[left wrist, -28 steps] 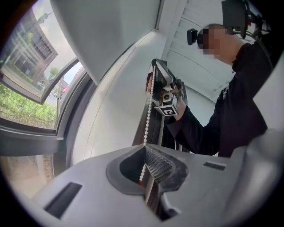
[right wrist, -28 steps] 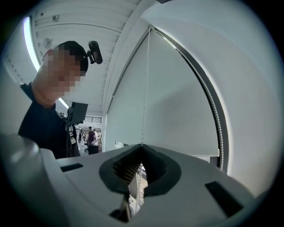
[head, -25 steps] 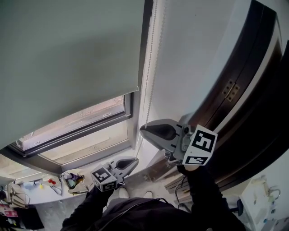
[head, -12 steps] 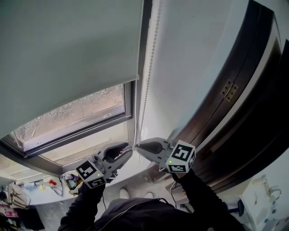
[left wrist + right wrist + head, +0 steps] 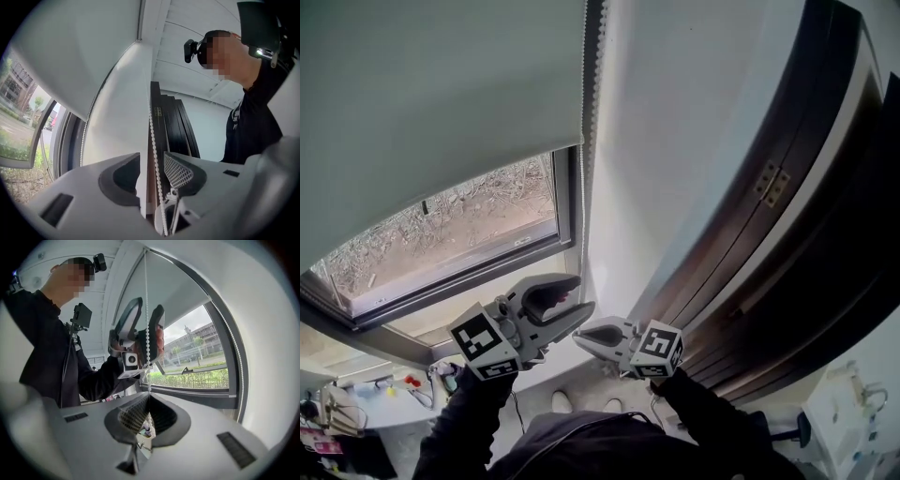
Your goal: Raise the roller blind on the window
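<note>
A: Where to look for the roller blind [image 5: 441,94]?
B: Upper left of the head view, lowered over the top part of the window [image 5: 469,211], hem slanting across the glass.
A: And the bead chain [image 5: 590,103]?
B: Just right of the blind's edge, dropping toward both tools at lower centre.
A: State of the left gripper [image 5: 579,293]?
B: Jaws apart, just been opening; chain running between them, not pinched.
A: Right gripper [image 5: 578,336]?
B: Just below and right of the left one, jaws together, clamped on the chain, tips pointing left in the frame.
</note>
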